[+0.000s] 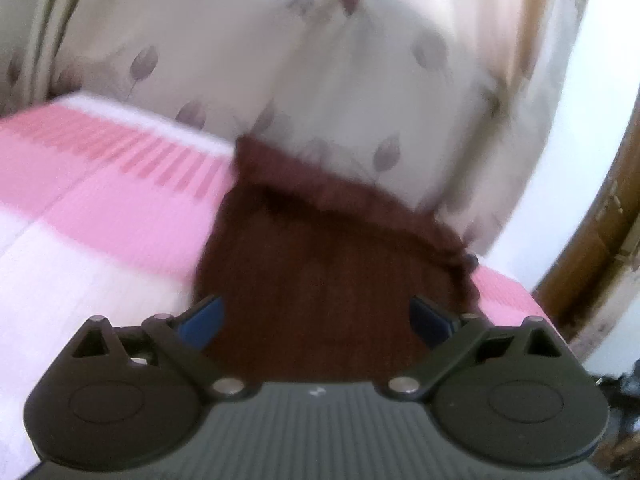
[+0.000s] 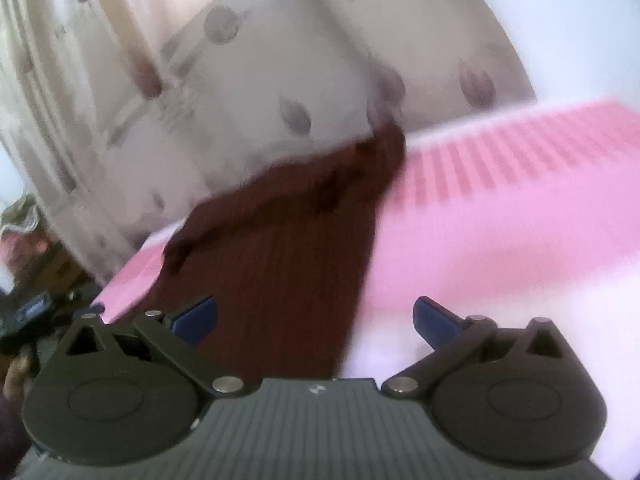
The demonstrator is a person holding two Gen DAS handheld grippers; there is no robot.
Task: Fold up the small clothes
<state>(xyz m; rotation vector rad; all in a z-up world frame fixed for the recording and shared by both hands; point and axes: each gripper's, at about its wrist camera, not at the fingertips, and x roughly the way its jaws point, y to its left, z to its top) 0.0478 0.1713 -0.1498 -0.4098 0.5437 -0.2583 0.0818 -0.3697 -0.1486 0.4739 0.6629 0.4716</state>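
Lying flat at frame centre on the pink bedcover [image 1: 120,216], the maroon garment [image 1: 320,300] looks partly folded, with the left gripper [image 1: 316,320] and right gripper [image 2: 316,320] both released and empty.

Both grippers look alike: the left gripper [image 1: 316,322] and right gripper [image 2: 316,320] each have a ribbed grey body, two black round discs, black link arms with silver pins, and blue fingertips [image 2: 434,322].

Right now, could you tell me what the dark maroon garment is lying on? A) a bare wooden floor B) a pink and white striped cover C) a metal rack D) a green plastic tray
B: the maroon garment lies spread on the pink and white cover, seen in both wrist views.
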